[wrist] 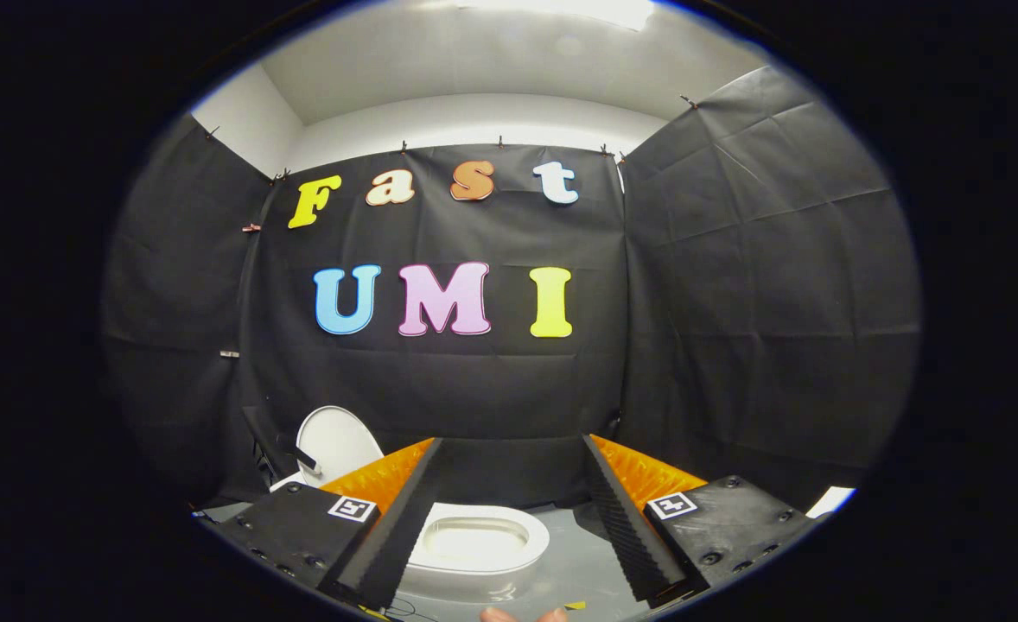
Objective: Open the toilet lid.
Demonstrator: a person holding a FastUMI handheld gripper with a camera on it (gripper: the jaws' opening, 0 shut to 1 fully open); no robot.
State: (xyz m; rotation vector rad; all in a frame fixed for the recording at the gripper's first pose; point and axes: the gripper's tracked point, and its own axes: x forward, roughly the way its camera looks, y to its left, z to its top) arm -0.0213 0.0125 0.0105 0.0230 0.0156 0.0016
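The toilet (483, 540) sits low on the grey floor (578, 553), against the black wall. Its white seat ring shows between the claw's (509, 492) fingers, just beyond the tips and below them. The claw is wide, holding nothing. Left of the toilet, past the left finger, stands a white rounded panel (336, 441), upright and tilted back; it looks like the lid, already raised, though I cannot tell for sure. A dark handle-like bar (299, 454) juts out in front of that panel. The lid is likely stiff, light, smooth plastic, slippery to pinch. The front rim, farthest from the hinge, would be the best place to take hold. Fingertips (522, 615) show below the toilet.
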